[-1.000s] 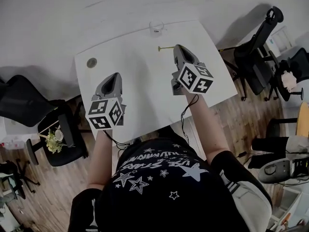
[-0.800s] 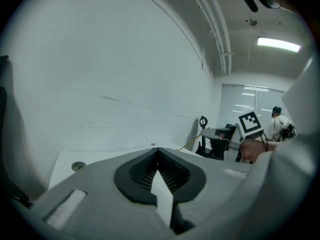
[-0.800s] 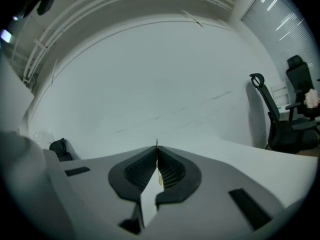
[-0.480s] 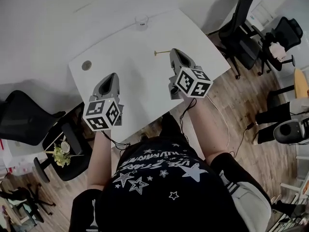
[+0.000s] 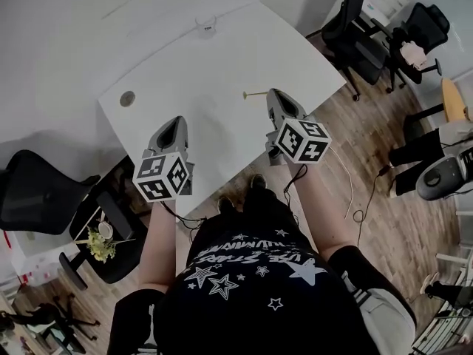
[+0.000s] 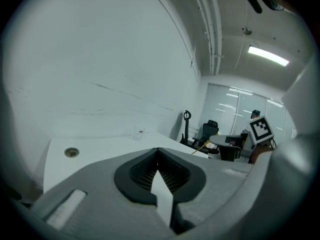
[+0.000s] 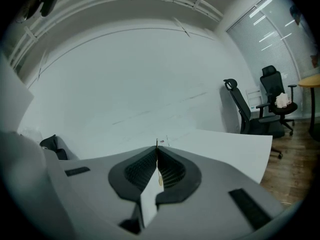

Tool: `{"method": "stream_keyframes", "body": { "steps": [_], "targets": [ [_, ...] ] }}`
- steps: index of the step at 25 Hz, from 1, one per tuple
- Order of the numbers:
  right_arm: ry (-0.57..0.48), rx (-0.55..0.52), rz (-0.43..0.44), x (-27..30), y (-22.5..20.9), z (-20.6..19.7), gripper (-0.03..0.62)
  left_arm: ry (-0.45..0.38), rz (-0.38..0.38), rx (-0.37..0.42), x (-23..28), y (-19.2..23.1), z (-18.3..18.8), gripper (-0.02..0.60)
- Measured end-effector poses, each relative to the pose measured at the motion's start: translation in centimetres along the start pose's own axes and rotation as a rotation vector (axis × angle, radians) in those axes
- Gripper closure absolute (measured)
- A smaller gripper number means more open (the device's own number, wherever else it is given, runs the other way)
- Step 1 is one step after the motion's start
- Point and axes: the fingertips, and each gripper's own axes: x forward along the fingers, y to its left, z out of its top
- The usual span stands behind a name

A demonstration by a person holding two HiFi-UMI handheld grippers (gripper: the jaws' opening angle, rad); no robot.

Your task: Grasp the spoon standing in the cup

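1. Gold-coloured slim spoon [image 5: 255, 94] is pinched at one end by the right claw [image 5: 275, 93], whose jaws are closed on it. It juts sideways from the tip.
2. Left claw [image 5: 176, 122] is closed and empty.
3. Cup [image 5: 206, 24] stands far ahead of both claws on the white worktop [image 5: 222, 58].
4. The spoon looks light, stiff and smooth, so it may swivel. A grip mid-handle would likely be steadier.

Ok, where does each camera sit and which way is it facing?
Head view: on the person's head, looking steeply down at the white table; torso, arms, left gripper and right gripper show.
Left gripper view: on the left gripper, facing along its shut fingers across the table toward the cup.
Right gripper view: on the right gripper, facing the wall along fingers shut on the spoon.
Shared: head and left gripper views both show cup, round hole and right marker cube.
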Motion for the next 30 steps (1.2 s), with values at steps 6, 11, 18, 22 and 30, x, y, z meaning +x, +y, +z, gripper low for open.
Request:
{"method": "stream_keyframes", "body": {
  "steps": [6,11,18,22,30],
  "targets": [
    [-0.008,0.001,-0.008,-1.7,-0.3,0.1,0.579,-0.009,-0.014,0.000,-0.4,-1.2,0.0,0.574],
    [-0.016,0.013,0.022,-2.6,-0.2,0.2,0.579,-0.005,-0.012,0.013,-1.0,-2.9,-0.5,0.574],
    [-0.003,0.027,0.064,-6.5,0.1,-0.5,0.579,-0.008,0.011,0.033,-3.9,-6.8,-1.2,0.574],
    [-0.006,0.029,0.096,-9.2,0.3,-0.6,0.579,-0.019,0.038,0.017,-6.0,-8.4,-1.8,0.574],
    [-0.041,0.030,0.147,-15.2,-0.6,0.6,0.579,-0.057,0.074,0.037,-9.9,-13.2,-2.3,0.574]
  ]
}}
